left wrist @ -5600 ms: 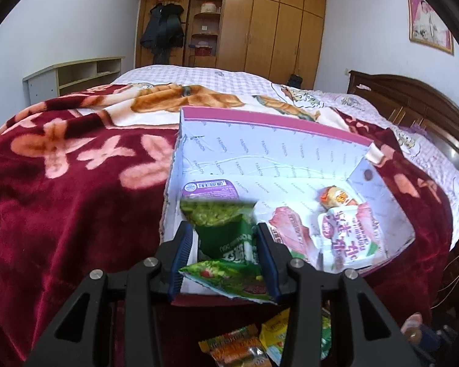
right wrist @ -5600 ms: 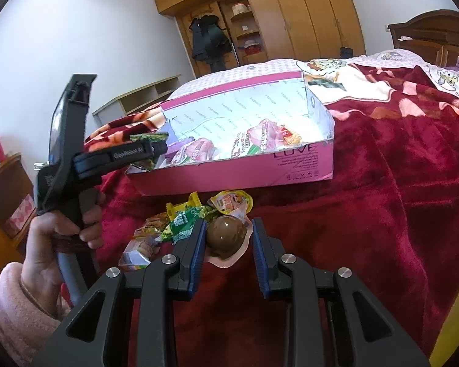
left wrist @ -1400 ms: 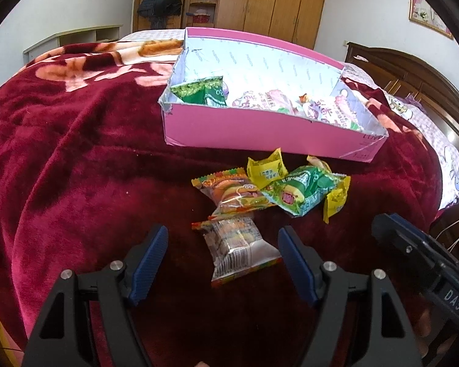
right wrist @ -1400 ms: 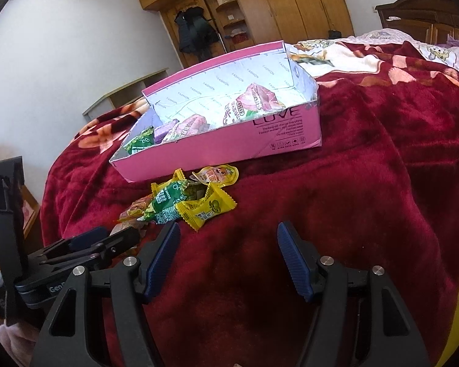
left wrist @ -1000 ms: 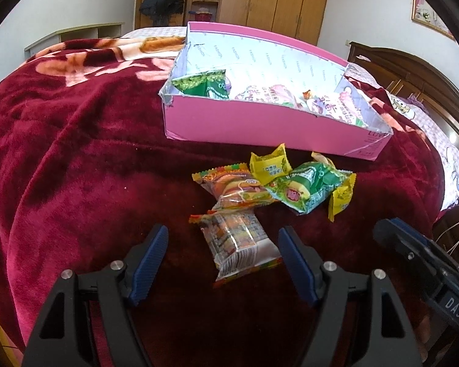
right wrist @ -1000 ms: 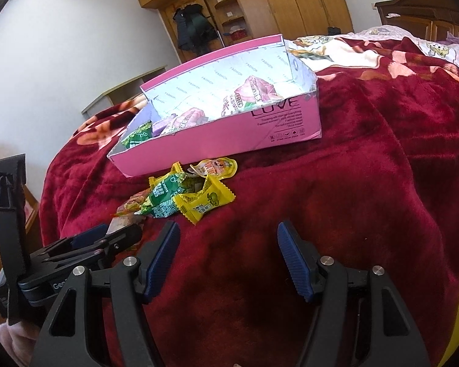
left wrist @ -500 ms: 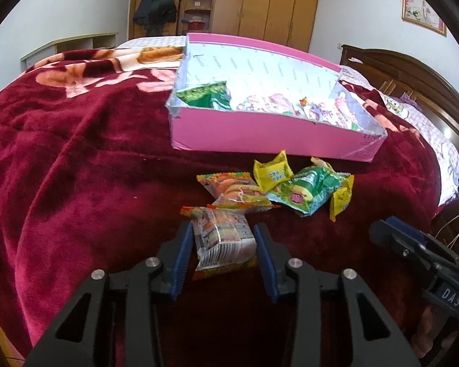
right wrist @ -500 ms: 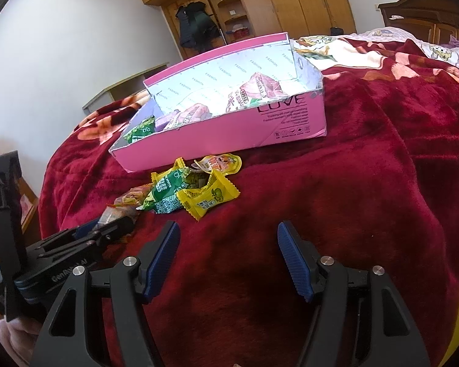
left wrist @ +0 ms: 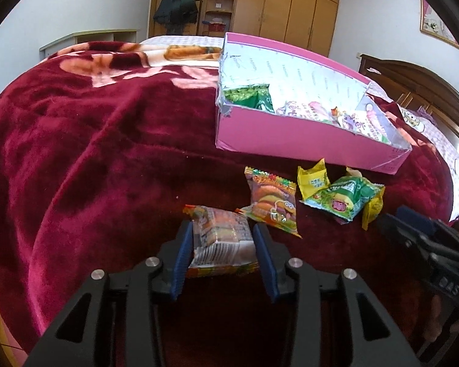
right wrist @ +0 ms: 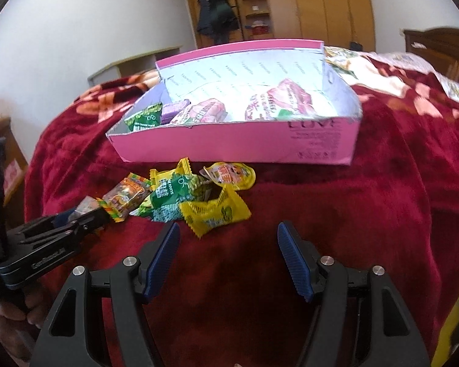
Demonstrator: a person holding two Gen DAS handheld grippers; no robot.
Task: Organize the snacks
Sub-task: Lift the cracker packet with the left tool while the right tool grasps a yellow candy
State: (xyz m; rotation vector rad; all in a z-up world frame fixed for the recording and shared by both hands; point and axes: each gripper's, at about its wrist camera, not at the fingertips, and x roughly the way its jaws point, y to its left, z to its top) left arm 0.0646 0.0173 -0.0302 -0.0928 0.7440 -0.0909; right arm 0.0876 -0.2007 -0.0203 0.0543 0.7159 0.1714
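On the left, the left gripper (left wrist: 223, 241) has its blue pads pressed against both sides of a clear-windowed snack packet (left wrist: 222, 241) with orange and green printed ends; the pack looks slightly pinched and lies at the near edge of the red plush blanket (left wrist: 91, 153), probably gripped there because it is the loose snack closest to that hand. Just beside it to the right lies an orange cartoon-print packet (left wrist: 272, 202), then a small yellow sachet (left wrist: 313, 179) and a green wrapped snack (left wrist: 342, 197), bunched together, likely so they can be taken one by one. Behind them stands the pink cardboard box (left wrist: 290, 137), its near wall low, which suits dropping snacks in from the front; it already holds a green bag (left wrist: 251, 99) at its left end and pink-printed packs (right wrist: 286, 99) further right. On the right, the right gripper (right wrist: 226, 257) has its jaws set wide with nothing between them, hovering above bare blanket just short of a crinkled yellow packet (right wrist: 214, 214), seemingly lined up to take it.
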